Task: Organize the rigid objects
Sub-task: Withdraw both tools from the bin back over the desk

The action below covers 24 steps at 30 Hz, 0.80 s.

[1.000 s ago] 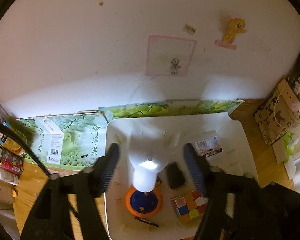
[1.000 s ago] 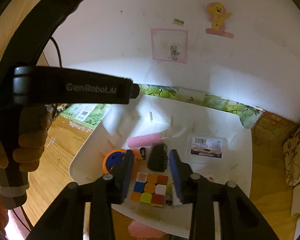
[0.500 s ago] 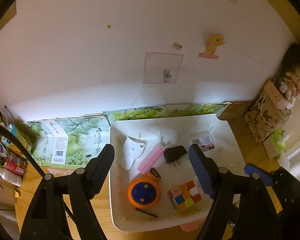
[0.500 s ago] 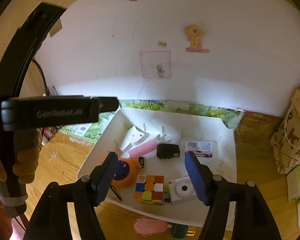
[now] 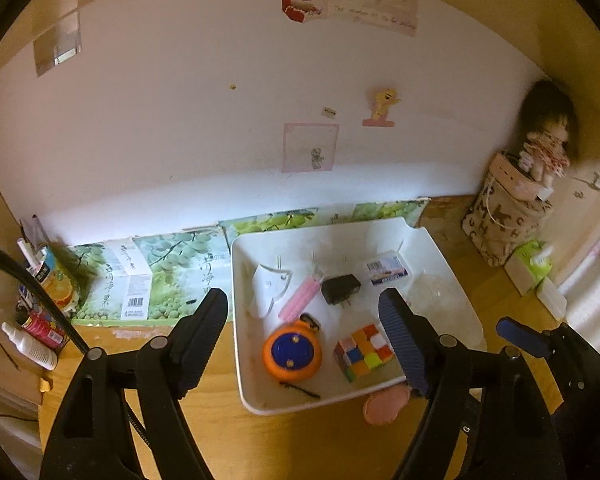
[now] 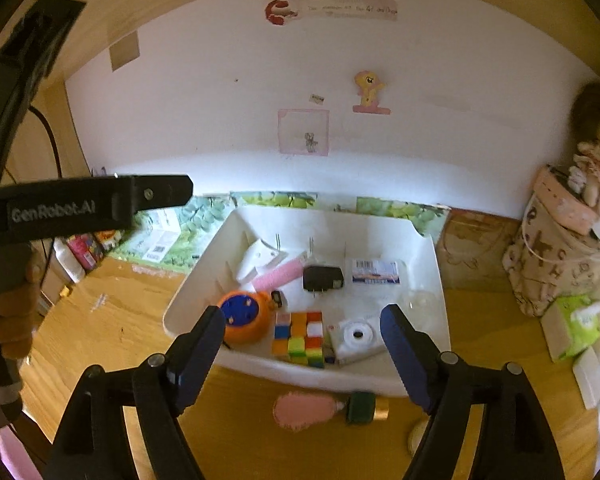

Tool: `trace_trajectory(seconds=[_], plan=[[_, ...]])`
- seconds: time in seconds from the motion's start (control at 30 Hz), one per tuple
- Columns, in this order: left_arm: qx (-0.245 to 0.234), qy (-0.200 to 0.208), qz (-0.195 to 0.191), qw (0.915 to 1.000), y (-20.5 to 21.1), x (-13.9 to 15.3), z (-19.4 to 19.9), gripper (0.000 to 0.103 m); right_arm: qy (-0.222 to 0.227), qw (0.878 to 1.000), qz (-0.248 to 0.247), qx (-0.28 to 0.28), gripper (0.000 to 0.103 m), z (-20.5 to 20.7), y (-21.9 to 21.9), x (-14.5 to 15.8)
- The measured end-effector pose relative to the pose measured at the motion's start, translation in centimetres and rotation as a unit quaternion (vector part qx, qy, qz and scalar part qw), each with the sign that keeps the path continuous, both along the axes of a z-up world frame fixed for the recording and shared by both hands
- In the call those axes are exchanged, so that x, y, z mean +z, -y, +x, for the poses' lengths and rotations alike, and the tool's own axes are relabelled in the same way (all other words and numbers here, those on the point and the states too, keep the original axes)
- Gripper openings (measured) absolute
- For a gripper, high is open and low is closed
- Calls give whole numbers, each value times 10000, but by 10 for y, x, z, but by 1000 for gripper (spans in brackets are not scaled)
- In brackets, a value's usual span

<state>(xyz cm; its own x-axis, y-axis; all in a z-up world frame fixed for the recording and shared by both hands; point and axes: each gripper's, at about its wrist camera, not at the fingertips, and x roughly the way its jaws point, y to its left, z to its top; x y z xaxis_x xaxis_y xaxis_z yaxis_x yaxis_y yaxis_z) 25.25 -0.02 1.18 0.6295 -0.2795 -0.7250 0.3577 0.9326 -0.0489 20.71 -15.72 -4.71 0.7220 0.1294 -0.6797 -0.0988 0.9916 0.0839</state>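
A white tray [image 5: 436, 248] [image 6: 432, 280] sits on the wooden desk against the wall. In it lie an orange and blue round reel [image 5: 292, 354] [image 6: 244, 314], a colour cube [image 5: 363, 352] [image 6: 299, 338], a black plug adapter [image 5: 340, 289] [image 6: 323, 278], a pink stick [image 5: 300, 302] [image 6: 280, 274], a white curved part [image 5: 266, 288] [image 6: 256, 258], a barcoded white box [image 5: 388, 272] [image 6: 376, 272] and a small white camera [image 6: 356, 338]. My left gripper [image 5: 304, 344] and right gripper [image 6: 302, 354] are both open and empty, held back above the tray's near edge.
A pink brush with a green and gold handle [image 6: 324, 410] lies on the desk in front of the tray [image 5: 384, 404]. A green grape carton [image 5: 152, 276] lies left. Bottles [image 5: 40, 320] stand far left. A patterned bag with a doll [image 5: 512, 216] [image 6: 560, 256] and tissues [image 6: 572, 324] are right.
Both grippers have pulled back and up from the tray. The left gripper let go of the white part, which now lies in the tray; the right gripper opened wide.
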Motion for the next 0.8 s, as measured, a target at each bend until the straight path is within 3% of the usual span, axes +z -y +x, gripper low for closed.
trace_trajectory(seconds=[0.2,0.8], plan=[[-62,60,-22,10000,-17,-3,-34,81,51,9999,-140,21,80,-39,-16,-9],[75,-616,-28,9981,-50,-48,-96,81,276,9966,-711,296,81,-121,-39,-46]])
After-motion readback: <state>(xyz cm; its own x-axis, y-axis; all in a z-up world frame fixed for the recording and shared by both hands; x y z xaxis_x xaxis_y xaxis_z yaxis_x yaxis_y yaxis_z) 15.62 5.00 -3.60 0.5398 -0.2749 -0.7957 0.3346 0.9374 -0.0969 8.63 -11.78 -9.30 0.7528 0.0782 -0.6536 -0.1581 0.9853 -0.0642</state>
